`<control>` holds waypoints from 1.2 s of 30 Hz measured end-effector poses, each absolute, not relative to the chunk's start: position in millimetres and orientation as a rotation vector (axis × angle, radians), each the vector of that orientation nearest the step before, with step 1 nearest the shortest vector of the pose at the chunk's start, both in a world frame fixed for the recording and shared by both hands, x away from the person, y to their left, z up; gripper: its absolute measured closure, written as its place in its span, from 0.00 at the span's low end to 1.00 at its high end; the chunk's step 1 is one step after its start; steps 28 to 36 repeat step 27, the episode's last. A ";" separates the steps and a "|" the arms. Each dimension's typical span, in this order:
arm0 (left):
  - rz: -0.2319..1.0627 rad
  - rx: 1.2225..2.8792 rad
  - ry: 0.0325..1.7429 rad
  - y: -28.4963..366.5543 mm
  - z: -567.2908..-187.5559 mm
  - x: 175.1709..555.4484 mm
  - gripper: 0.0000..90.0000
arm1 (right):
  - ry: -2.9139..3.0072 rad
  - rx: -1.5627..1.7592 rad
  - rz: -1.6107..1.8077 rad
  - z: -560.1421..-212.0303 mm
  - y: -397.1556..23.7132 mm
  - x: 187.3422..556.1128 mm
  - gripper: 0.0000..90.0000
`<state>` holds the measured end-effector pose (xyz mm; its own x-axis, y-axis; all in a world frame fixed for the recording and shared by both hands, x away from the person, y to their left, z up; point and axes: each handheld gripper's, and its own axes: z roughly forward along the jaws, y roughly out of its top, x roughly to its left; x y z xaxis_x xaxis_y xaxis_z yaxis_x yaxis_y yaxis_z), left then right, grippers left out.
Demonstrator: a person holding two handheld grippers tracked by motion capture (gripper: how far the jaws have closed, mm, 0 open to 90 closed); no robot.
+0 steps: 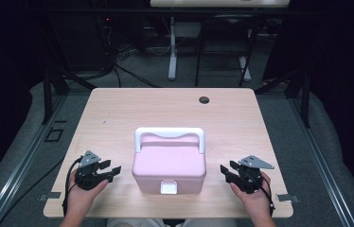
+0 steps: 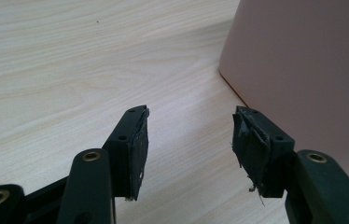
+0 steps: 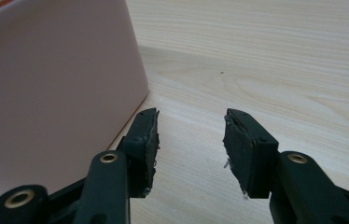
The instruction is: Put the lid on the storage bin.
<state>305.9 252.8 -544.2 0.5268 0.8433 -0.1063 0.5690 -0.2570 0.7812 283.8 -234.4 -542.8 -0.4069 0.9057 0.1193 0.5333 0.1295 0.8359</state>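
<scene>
A pink lidded box (image 1: 169,165) with a white handle (image 1: 169,135) and a white front latch (image 1: 169,187) sits near the front middle of the wooden table (image 1: 118,113). My left gripper (image 1: 112,170) rests low on the table just left of the box, open, with nothing between its jaws. In the left gripper view the box wall (image 2: 303,70) rises at the right, beside my left gripper (image 2: 190,135). My right gripper (image 1: 225,171) lies just right of the box, also open and empty. The right gripper view has the box side (image 3: 56,88) at the left of my right gripper (image 3: 190,133).
A round cable hole (image 1: 204,100) is in the table near its far edge. Beyond the table stand desk legs (image 1: 172,47) and cables on a grey floor. Metal rails (image 1: 14,161) run along both sides of the table.
</scene>
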 end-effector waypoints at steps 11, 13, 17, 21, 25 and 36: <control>0.405 1.974 1.149 250.8 -548.9 308.3 0.51 | 2.014 1.388 1.180 -548.5 -231.3 285.2 0.59; 0.407 1.965 1.152 250.5 -550.3 308.8 0.51 | 2.016 1.384 1.178 -549.6 -230.2 286.0 0.59; 0.399 1.974 1.152 250.9 -550.5 309.1 0.51 | 2.020 1.384 1.173 -549.6 -229.7 286.7 0.59; 0.398 1.967 1.134 249.7 -551.5 309.5 0.50 | 2.017 1.380 1.170 -549.6 -229.9 286.9 0.58; 0.419 1.992 1.083 247.5 -549.6 309.0 0.50 | 2.014 1.389 1.172 -550.3 -231.1 287.7 0.58; 0.434 2.007 1.061 245.8 -550.0 309.1 0.49 | 2.016 1.380 1.173 -550.3 -231.9 288.2 0.57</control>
